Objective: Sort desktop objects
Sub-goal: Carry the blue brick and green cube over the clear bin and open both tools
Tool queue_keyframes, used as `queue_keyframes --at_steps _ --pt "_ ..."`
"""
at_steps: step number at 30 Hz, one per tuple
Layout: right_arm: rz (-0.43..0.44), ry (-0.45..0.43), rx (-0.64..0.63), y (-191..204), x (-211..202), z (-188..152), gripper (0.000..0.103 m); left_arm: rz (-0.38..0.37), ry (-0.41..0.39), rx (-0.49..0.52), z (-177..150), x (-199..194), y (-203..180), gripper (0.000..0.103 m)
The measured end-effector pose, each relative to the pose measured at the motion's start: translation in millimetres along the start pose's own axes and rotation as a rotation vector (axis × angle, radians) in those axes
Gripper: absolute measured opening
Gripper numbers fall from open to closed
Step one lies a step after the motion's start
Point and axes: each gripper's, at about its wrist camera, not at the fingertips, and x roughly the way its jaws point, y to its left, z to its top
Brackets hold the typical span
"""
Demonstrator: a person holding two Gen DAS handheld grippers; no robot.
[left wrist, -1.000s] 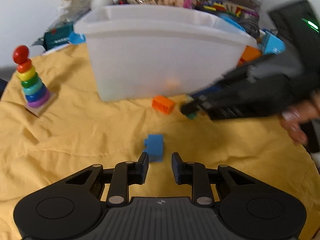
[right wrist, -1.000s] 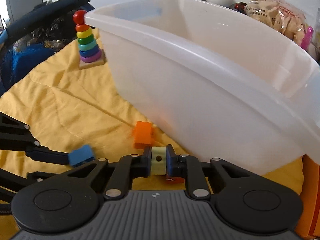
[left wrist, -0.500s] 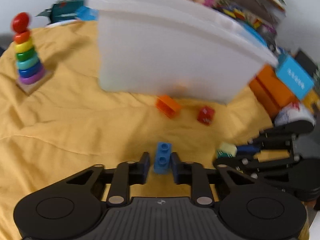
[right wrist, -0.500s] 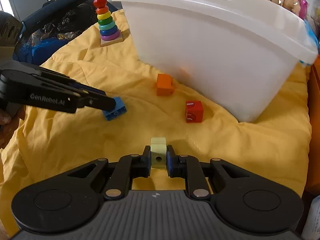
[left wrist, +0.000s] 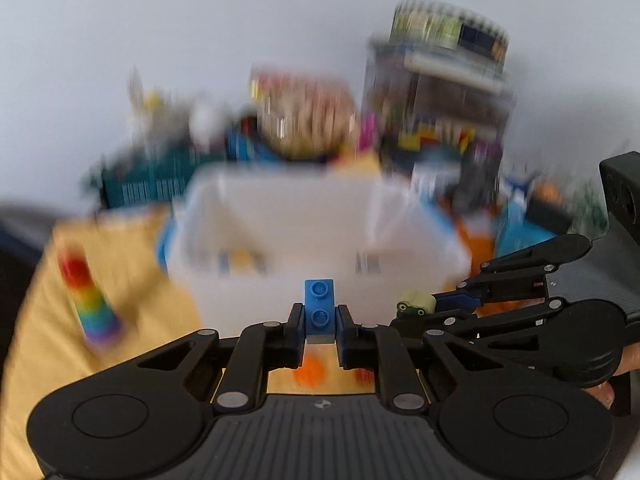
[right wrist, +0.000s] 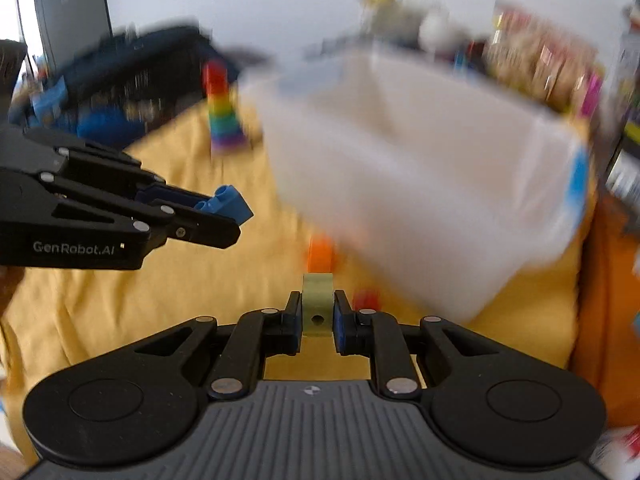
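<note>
The big white bin [right wrist: 420, 184] stands right in front and fills most of the way ahead. Its top is open, with room above it. On the yellow cloth [right wrist: 120, 300] in front of the bin lie an orange block [right wrist: 320, 254] and a small red block [right wrist: 366, 299]. The rainbow ring tower [right wrist: 222, 114] stands off to the left, near the bin's corner. Behind the bin, boxes and bags [left wrist: 304, 116] block the way.

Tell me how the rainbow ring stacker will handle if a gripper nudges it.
The stacker is tall and tapers up from a small base, so a push near its top would probably tip it. The soft, wrinkled yellow cloth under it likely makes it less steady. Its rings look separate, so they may spill if it falls.
</note>
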Motion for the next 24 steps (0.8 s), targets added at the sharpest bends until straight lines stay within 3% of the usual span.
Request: queue_keyframes --at_steps 6,12,14,17,18,21,24 --pt "-0.087 -0.152 0.002 -17 -28 60 0.017 0.03 -0.1 0.016 61 13 7 0.018" --pt "-0.176 -0.133 0.043 -43 0 86 0.017 0.093 -0.002 -0.008 66 67 19 0.02" --pt "-0.211 -0.087 0.053 -49 13 82 0.017 0.11 0.035 -0.021 59 80 22 0.035" --pt "-0.203 -0.048 0.084 -57 29 74 0.018 0.102 0.038 -0.012 51 80 25 0.048" --pt "-0.197 -0.034 0.081 -56 32 72 0.019 0.106 0.041 -0.008 49 76 26 0.05" --pt "-0.217 -0.032 0.05 -52 31 68 0.038 0.093 0.03 -0.026 49 68 29 0.053" --pt "-0.225 -0.068 0.047 -49 22 70 0.041 0.086 0.001 -0.056 47 52 27 0.057"
